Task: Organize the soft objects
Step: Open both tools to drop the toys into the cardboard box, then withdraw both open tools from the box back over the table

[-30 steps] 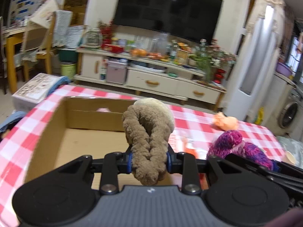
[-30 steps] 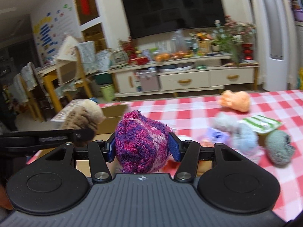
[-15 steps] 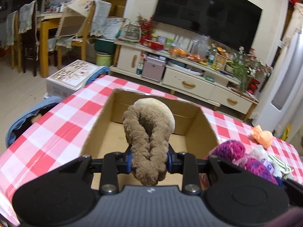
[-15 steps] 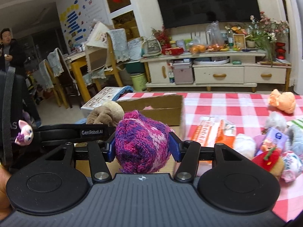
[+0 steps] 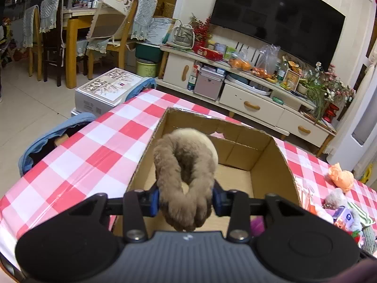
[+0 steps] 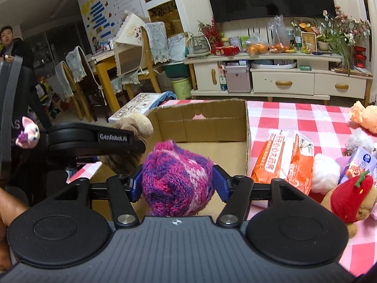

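Holding a brown fuzzy plush toy (image 5: 186, 176) between its blue-padded fingers, my left gripper (image 5: 185, 200) hangs over the open brown cardboard box (image 5: 271, 165), the toy's cream-coloured end pointing into the box mouth. My right gripper (image 6: 178, 185) is closed around a pink and purple knitted woolly ball (image 6: 176, 179), squeezed from both sides, and it sits above the near edge of the same box (image 6: 200, 122); from that camera I can see the left tool's black arm beside me on the left, with the brown toy (image 6: 134, 127) poking past it. The box stands on a table with a red and white checked cloth (image 5: 94, 151). Just right of the box lie an orange plastic snack packet (image 6: 282, 160), a white fluffy ball (image 6: 326, 172), a small bear in a red strawberry hood (image 6: 348, 200) and, farther back, an orange plush animal (image 6: 364, 116). Beyond the table are a cream TV cabinet (image 5: 254, 103) and a dark television (image 5: 278, 21).
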The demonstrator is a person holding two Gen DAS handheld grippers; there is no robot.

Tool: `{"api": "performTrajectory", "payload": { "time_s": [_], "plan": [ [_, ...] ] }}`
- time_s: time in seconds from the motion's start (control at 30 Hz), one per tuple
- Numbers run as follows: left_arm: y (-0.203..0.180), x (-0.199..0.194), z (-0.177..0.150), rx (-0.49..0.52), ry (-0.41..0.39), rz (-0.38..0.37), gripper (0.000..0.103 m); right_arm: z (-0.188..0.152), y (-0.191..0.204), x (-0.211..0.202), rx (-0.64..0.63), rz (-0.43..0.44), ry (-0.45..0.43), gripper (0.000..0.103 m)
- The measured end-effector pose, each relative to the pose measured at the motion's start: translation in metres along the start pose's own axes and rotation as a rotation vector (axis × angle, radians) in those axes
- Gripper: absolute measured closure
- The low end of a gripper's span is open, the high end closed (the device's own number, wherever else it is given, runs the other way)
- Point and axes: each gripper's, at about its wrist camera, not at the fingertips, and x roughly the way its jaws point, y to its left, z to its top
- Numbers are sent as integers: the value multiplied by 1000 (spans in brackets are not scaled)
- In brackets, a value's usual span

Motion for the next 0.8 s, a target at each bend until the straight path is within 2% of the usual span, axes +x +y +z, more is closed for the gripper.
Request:
{"api": "performTrajectory", "payload": {
  "time_s": [0.03, 0.2, 0.8],
  "plan": [
    [0, -1, 1, 0, -5, 5, 53, 0, -2, 1, 3, 1, 1, 13],
    [-4, -6, 2, 8, -41, 20, 37, 1, -4, -6, 6, -18, -25, 3],
    [-37, -9, -3, 50, -60, -17, 28, -5, -16, -30, -10, -132, -119, 3]
  ]
}}
